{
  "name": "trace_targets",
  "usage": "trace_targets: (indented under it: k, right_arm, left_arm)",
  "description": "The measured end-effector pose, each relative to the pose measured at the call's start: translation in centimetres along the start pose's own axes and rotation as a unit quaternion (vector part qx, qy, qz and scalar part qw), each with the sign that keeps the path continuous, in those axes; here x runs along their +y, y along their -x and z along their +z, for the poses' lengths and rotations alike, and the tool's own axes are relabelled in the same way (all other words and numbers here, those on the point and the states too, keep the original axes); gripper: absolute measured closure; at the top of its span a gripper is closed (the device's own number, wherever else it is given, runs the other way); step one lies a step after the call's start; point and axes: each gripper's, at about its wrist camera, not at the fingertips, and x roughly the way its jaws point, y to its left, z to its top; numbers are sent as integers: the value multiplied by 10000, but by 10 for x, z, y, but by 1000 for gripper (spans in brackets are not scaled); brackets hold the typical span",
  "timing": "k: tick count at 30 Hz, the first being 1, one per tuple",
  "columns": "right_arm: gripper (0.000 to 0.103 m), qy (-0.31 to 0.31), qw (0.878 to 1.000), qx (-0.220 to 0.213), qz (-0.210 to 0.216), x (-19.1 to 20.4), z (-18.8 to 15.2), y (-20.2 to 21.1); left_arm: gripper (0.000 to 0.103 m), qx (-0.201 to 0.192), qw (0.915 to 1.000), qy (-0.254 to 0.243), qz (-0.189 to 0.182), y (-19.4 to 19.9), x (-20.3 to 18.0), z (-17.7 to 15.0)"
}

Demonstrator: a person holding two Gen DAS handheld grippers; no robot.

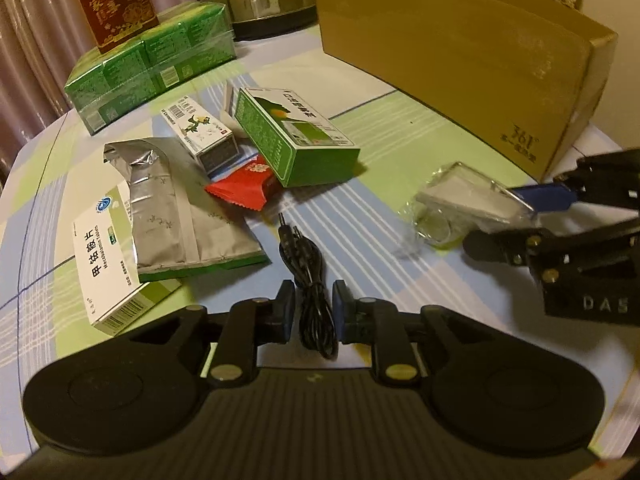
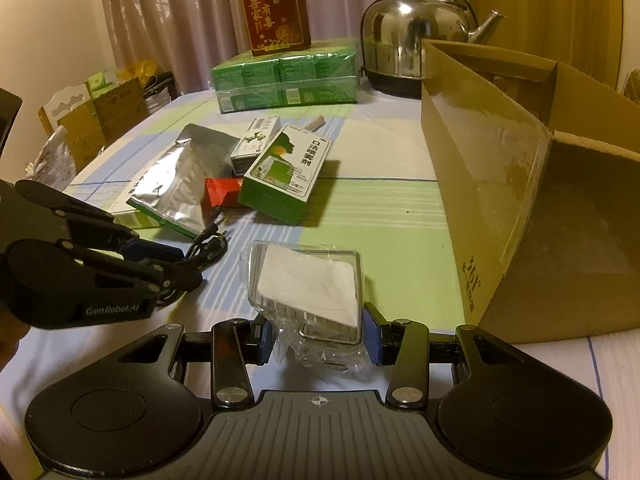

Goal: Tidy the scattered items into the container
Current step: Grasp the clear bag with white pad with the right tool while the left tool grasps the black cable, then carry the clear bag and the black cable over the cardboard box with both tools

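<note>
- My left fingers [image 1: 313, 312] are closest to me. They are closed on the black cable [image 1: 308, 280], with both blue pads against the bundle. The cable's long axis runs straight away from me, along the line of the fingers, and its plug end lies free on the surface [image 1: 400, 132].
- My right fingers [image 2: 318, 338] are clenched on the clear plastic case [image 2: 308, 288], which has a white card inside and a loose wrap around it. The case stands tilted between the pads, its near edge held.
- A little further there is the scattered heap: a red sachet [image 1: 244, 186], a silver foil pouch [image 1: 176, 216] lying over a white medicine box [image 1: 108, 264], a small white carton [image 1: 200, 132] and a green spray box [image 1: 296, 140]. They touch or overlap each other.
- The cardboard box [image 2: 500, 184], which I judge to be the container, stands at the right, beyond the right fingers, with its opening up. The right hand is nearer to it than the left, so I think the case should go in first, lifted over the near wall. The cable must cross further to the right.
- Far back there are a green wrapped pack [image 2: 286, 76], a red carton [image 2: 276, 12] on it and a steel kettle [image 2: 416, 36].
</note>
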Motion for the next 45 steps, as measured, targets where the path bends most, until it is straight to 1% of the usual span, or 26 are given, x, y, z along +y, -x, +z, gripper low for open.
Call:
trace_targets:
  k: [1,2,4,6,11,16,20,23,28,33,39,45]
  right_arm:
    - [62,26,10000,-1,-11,0,0,0]
    - [62,46,10000,1,-14,0,0,-1]
    - [62,91,10000,5,-26,1,0,0]
    - [62,74,10000,16,-8,0,1,1]
    - [63,173,9998,-81,37,8,3,15]
    - [63,251,9994,-218,58,19,7,35]
    - [63,278,9989,-378,36,26,11,56]
    - [63,293,9980,-553,-31,28,15,74]
    - [63,280,9952,-913,-217,21,27,107]
    - [63,232,9907,-1267,-443,3,43,136]
    - [62,131,9843,-1517,-890,-41,60,157]
    - [62,-14,9796,-1579,-1246,-89,72,160]
  left_arm:
    - [86,9,10000,31,-2,0,0,0]
    - [92,12,10000,51,1,0,0,0]
    - [92,21,10000,66,-5,3,-1,-3]
    - [94,1,9998,188,-29,9,0,-6]
    - [94,-9,9985,541,-50,31,2,-21]
    - [94,-78,9969,780,-14,59,0,-34]
    - [94,-197,9961,855,9,84,-7,-38]
    - [94,-321,9957,866,-2,100,-12,-34]
    - [94,-608,9955,733,-21,124,-24,-16]
    - [94,-930,9941,543,-127,140,-38,14]
    - [94,-1260,9910,235,-386,145,-69,59]
    - [94,-1467,9868,-143,-667,139,-107,103]
